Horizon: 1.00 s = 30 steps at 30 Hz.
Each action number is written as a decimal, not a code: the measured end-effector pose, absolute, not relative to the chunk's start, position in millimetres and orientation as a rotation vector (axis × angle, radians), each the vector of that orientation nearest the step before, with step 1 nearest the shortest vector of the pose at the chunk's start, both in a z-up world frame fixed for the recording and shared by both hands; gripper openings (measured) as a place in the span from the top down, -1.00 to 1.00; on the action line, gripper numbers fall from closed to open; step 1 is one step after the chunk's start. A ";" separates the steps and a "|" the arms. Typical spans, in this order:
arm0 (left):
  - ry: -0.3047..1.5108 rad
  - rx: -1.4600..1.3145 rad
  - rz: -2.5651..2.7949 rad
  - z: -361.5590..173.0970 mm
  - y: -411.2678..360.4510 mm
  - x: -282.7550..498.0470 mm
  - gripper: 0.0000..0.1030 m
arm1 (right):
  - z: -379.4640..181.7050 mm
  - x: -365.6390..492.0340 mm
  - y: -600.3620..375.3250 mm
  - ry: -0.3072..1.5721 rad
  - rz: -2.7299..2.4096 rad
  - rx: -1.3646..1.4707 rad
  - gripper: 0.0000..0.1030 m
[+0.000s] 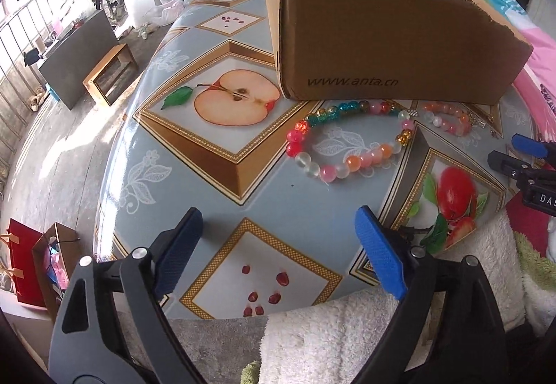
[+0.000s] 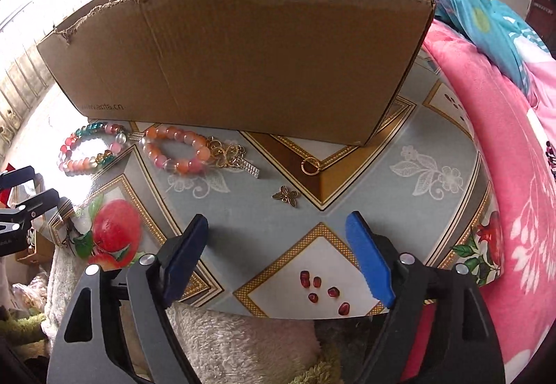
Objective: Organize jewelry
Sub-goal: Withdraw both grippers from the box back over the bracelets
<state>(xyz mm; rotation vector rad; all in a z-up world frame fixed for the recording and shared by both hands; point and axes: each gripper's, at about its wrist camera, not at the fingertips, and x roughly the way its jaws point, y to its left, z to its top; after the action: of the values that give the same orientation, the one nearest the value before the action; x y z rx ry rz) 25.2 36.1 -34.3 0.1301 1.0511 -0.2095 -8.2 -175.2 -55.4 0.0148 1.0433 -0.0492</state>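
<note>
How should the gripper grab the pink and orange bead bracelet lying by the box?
Pinch the near arc of the pink and orange bead bracelet, coming straight down from above. It lies flat on the table, and the cardboard box crowds its far side.

Open bench (image 2: 347,210) surface directly ahead of both wide-open grippers, nothing between the pads. Farther on, blocked by cardboard box (image 2: 243,54) wall standing across the bench. Bead bracelets (image 2: 173,151), ring (image 2: 310,166) and butterfly charm (image 2: 285,195) strewn before it.
</note>
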 end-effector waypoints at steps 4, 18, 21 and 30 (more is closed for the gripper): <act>1.068 0.135 -0.214 -34.7 34.4 28.9 -0.82 | -58.6 -8.7 -182.4 1.051 -0.072 0.040 -0.87; 1.100 0.137 -0.198 -35.0 34.3 43.7 -0.87 | -62.7 2.4 -190.3 1.079 -0.062 0.053 -0.88; 1.088 0.142 -0.196 -36.0 33.4 45.1 -0.87 | -63.2 3.5 -191.5 1.079 -0.059 0.056 -0.89; 1.060 0.178 -0.199 -36.1 29.1 40.5 -0.87 | -62.6 -0.7 -188.7 1.056 -0.047 0.051 -0.88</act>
<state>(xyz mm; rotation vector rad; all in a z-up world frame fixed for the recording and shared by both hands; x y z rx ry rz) 40.5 29.1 -36.1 0.1776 1.0599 -0.1990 -0.7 -188.7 -62.6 0.0509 1.0563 -0.0474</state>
